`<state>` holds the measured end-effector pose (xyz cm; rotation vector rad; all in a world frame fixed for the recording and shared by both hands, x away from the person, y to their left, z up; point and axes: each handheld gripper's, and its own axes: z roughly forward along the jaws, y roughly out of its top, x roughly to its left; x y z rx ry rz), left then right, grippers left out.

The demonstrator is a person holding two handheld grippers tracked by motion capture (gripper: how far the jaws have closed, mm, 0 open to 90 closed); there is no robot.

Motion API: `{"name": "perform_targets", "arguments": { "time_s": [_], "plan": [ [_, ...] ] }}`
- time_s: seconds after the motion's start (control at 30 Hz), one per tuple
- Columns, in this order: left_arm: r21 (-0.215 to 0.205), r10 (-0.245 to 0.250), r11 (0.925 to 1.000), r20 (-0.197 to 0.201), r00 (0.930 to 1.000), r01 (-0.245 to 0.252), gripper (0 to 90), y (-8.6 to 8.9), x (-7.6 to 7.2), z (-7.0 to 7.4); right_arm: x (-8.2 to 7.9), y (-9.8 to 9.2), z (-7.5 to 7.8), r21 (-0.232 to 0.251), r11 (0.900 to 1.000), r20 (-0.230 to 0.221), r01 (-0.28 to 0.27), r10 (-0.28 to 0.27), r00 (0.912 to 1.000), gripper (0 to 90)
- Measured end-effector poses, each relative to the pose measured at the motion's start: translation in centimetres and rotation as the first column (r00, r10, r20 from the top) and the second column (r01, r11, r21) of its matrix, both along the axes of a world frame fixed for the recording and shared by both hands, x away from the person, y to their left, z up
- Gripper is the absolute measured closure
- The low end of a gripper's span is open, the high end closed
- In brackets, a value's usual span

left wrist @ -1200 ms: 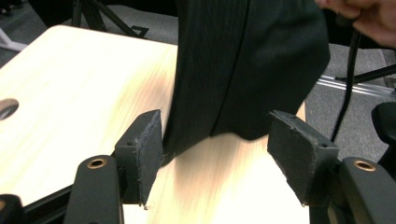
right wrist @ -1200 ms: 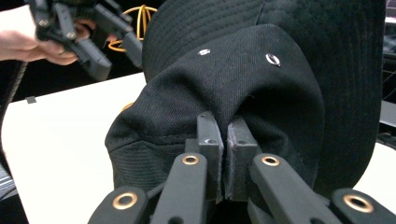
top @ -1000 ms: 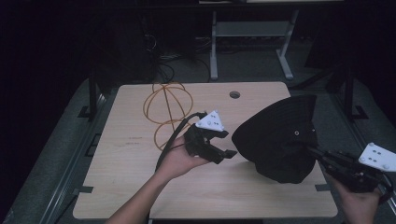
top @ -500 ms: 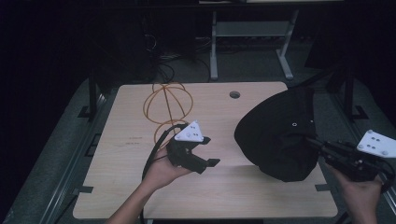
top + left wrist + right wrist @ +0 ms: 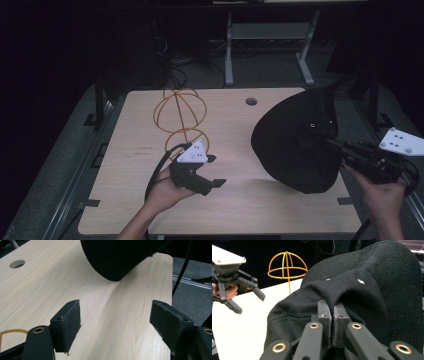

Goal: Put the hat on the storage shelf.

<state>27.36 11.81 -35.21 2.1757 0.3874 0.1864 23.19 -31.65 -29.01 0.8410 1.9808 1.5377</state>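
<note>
The black cap is held at the table's right side by the right hand-held gripper, whose jaws are pressed together on a fold of the cap's fabric, as is seen in the right gripper view. The cap is carried with its crown hanging low over the table and its brim raised away from the person; whether the crown touches the table cannot be told.

The left hand-held gripper is found to the left of the cap, apart from it, pointing toward it. Its jaws have just been opening and now stand spread with nothing between them. In the left gripper view the cap's rounded lower edge lies straight ahead of the spread jaws and beyond them.

The orange wire hat stand stands behind the left hand-held gripper, well clear of the cap. It is judged that the free left hand-held gripper is placed to take a second hold.
</note>
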Motion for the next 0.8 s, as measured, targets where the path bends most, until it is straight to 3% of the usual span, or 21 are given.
{"name": "perform_targets", "arguments": {
  "time_s": [0.17,0.43,0.8],
  "plan": [
    [0.002,0.007,1.0000,0.002,1.0000,-0.007,23.3,1.1,-0.6,-0.9,0.7,0.5,1.2,0.012,0.999,0.005,-0.034,0.034,0.9994,86.8],
    [-0.029,0.039,0.9988,0.011,0.9992,-0.039,23.0,2.9,-1.2,-2.3,1.8,2.2,2.4,-0.004,0.997,0.006,-0.072,0.072,0.9974,86.8],
    [-0.055,0.066,0.9964,0.013,0.9978,-0.065,22.1,4.2,-1.5,-3.6,4.0,4.9,3.9,-0.005,0.991,-0.003,-0.131,0.131,0.9913,86.7]
  ]
}}
